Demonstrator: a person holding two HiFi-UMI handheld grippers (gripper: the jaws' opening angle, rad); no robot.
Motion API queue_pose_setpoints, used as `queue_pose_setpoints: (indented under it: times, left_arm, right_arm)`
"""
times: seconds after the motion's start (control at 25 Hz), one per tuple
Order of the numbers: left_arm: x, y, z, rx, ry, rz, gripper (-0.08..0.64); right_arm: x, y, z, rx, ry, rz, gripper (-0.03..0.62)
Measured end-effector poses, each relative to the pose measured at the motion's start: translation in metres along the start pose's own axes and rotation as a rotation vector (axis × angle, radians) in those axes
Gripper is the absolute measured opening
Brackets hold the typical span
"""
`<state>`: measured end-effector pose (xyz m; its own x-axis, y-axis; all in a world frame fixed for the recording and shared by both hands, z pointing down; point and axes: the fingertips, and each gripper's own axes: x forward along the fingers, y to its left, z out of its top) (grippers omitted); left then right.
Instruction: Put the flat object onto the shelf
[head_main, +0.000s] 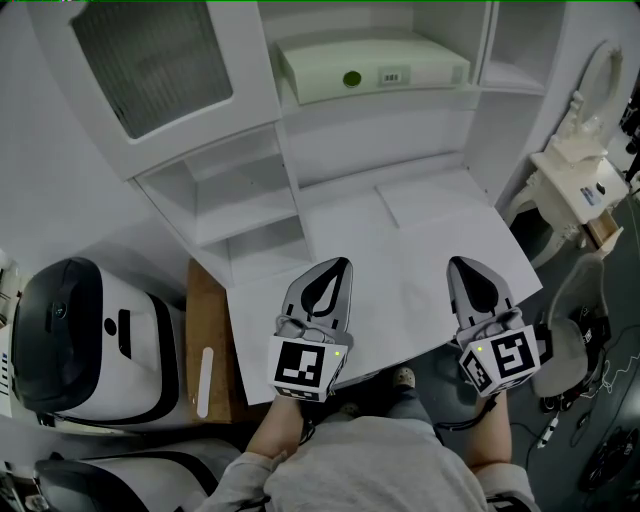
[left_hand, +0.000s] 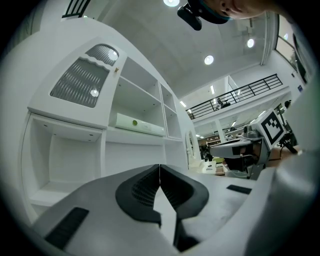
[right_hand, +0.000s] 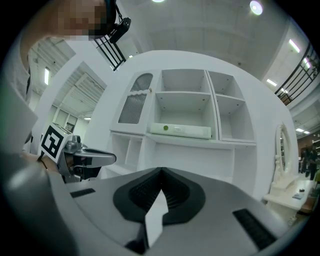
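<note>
The job looks done, with nothing left to move. The left gripper (head_main: 338, 266), made of grey plastic with black ribbed pads, hangs over the near edge of the smooth white desktop (head_main: 400, 240). It is squeezed tight with nothing in it. The flat, pale green box (head_main: 372, 68) with a round green dot lies on the white shelf (head_main: 400, 101) above the desktop's far edge. The right gripper (head_main: 462, 266) looks the same. It is near that same edge, also closed and empty.
</note>
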<state>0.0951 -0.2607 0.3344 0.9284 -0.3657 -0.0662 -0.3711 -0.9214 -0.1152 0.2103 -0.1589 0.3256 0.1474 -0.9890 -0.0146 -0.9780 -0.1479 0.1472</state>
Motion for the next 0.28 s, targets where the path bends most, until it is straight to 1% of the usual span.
queue_pose_setpoints:
  times: [0.28]
  left_arm:
    - [-0.0087, 0.0010, -0.0027, -0.002, 0.003, 0.001, 0.015]
  right_arm:
    - [-0.0035, 0.0090, -0.0039, 0.011, 0.009, 0.000, 0.009]
